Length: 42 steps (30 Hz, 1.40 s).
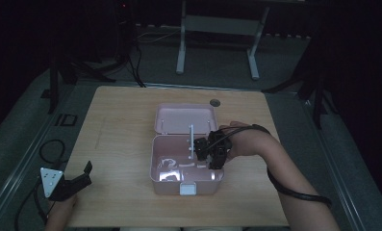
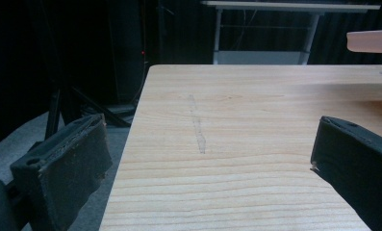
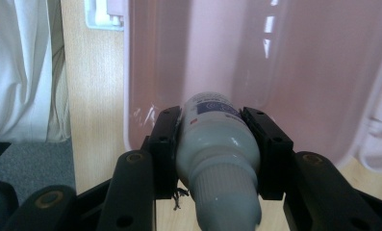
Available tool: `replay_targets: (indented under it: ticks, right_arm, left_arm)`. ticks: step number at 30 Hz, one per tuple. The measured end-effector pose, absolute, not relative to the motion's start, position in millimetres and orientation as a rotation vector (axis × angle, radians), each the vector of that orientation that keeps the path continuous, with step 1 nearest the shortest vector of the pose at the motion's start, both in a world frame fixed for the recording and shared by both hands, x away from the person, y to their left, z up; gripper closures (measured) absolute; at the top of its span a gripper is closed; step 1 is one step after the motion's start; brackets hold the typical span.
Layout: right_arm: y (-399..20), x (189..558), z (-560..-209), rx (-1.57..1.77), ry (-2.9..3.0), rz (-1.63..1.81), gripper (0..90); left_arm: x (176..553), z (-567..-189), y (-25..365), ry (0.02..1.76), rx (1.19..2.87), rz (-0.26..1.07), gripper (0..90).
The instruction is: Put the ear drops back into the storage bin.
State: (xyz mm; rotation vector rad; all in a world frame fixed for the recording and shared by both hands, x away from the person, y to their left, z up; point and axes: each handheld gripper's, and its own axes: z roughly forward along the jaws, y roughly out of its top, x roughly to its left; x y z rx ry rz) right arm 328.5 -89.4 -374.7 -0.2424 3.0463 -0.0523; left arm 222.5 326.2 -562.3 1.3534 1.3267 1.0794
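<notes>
An open pink plastic box (image 1: 154,163) stands mid-table with its lid (image 1: 184,118) laid back behind it. My right gripper (image 1: 212,155) hangs over the box's right half, pointing down into it. In the right gripper view, my right gripper (image 3: 211,122) is shut on a white squeeze bottle (image 3: 212,144) with a blue label. The bottle's ribbed cap points toward the camera, and the pink box wall (image 3: 299,72) lies just beyond it. My left gripper (image 1: 85,174) rests at the table's near left corner. In its own view my left gripper (image 2: 210,139) stands open over bare wood.
The box has a white latch (image 1: 187,188) on its front wall. Pale shapes (image 1: 167,166) show on the box floor, too dim to name. A round hole (image 1: 214,102) sits near the table's far edge. Cables (image 1: 51,149) lie on the floor at left.
</notes>
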Motion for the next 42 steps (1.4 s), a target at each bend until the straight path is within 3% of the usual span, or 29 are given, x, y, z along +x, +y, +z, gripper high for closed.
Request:
replay_targets:
  ticks: [16,42]
  right_arm:
    - [-87,345,-435,-0.185,3.121,-0.056,59.7]
    - [-74,354,-484,-0.172,3.113,-0.225,59.7]
  left_arm:
    - [223,-562,326,1.326,1.357,1.072,0.3]
    - [223,-562,326,1.326,1.366,1.059,0.4]
